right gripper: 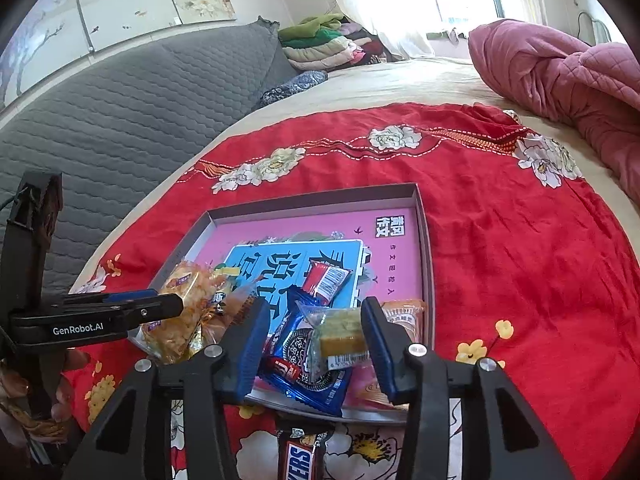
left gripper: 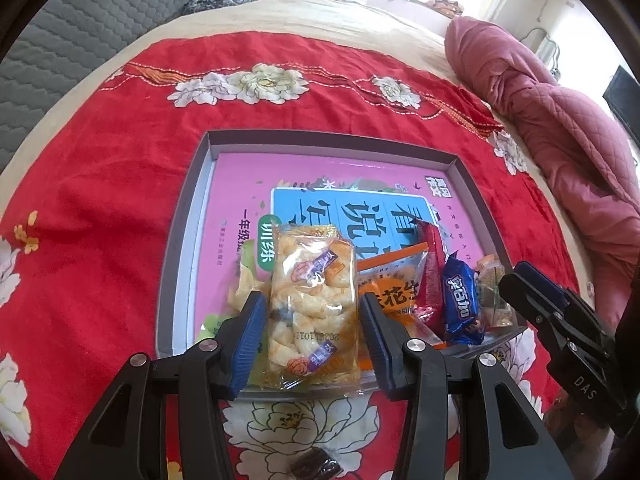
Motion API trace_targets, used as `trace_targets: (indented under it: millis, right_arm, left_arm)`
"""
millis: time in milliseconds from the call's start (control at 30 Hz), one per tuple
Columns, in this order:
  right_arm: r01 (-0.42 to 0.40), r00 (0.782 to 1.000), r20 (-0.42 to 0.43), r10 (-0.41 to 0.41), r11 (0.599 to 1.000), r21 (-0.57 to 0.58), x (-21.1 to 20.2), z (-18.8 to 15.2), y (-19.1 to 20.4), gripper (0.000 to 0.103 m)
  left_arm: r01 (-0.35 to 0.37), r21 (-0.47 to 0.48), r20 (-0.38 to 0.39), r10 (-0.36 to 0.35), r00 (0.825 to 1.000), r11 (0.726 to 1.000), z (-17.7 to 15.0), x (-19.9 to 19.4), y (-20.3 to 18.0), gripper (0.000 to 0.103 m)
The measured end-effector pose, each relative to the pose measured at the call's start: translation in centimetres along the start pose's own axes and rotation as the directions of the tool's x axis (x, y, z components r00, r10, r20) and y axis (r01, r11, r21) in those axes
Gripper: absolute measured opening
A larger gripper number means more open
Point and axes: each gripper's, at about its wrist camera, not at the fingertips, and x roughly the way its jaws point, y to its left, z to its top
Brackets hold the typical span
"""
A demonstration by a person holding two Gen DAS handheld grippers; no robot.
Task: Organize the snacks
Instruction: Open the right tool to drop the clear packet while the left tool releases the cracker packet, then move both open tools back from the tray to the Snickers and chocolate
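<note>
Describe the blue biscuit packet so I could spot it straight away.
On the red flowered bedspread lies a shallow grey cardboard box lid lined with a pink printed sheet. At its near edge, in the snack pile, sits the glossy blue sandwich-biscuit packet. It alone is dark blue, picturing a black-and-white round biscuit.

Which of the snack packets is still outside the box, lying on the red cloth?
The Snickers bar, on the red cloth just in front of the box's near rim. The other packets, like the blue Oreo pack, all lie inside the box.
</note>
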Motion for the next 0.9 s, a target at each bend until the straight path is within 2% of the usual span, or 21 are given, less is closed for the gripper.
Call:
trace_targets:
  millis: [233, 367, 633, 733, 900]
  right_arm:
    - [-0.003, 1.000, 0.026, 0.002, 1.000, 0.011, -0.5, 0.2, -0.2, 0.048]
    - [-0.012, 0.999, 0.049, 0.011, 1.000, 0.020, -0.9, 0.4, -0.4, 0.060]
    - [-0.034, 0.996, 0.084, 0.035, 0.999, -0.013, -1.7, 0.7, 0.5, 0.062]
    - [-0.031, 0.996, 0.082, 0.033, 0.999, -0.027, -1.7, 0.6, 0.8, 0.070]
    - [-0.031, 0.995, 0.096, 0.034, 0.999, -0.037, -2.2, 0.6, 1.2, 0.074]
  left_arm:
    - [0.008, -0.007, 0.024, -0.007, 1.000, 1.000, 0.3, -1.2, 0.1, 0.055]
    - [0.011, -0.013, 0.038, -0.010, 0.999, 1.000, 0.4, -2.0, 0.3, 0.058]
    - [0.008, -0.006, 0.051, -0.008, 0.999, 1.000, 0.0, -3.2, 0.3, 0.059]
    - [0.007, 0.001, 0.046, -0.007, 0.999, 1.000, -0.3, -3.4, 0.3, 0.059]
    - [-0.001, 0.017, 0.039, 0.000, 0.999, 1.000, -1.1, -3.8, 0.4, 0.059]
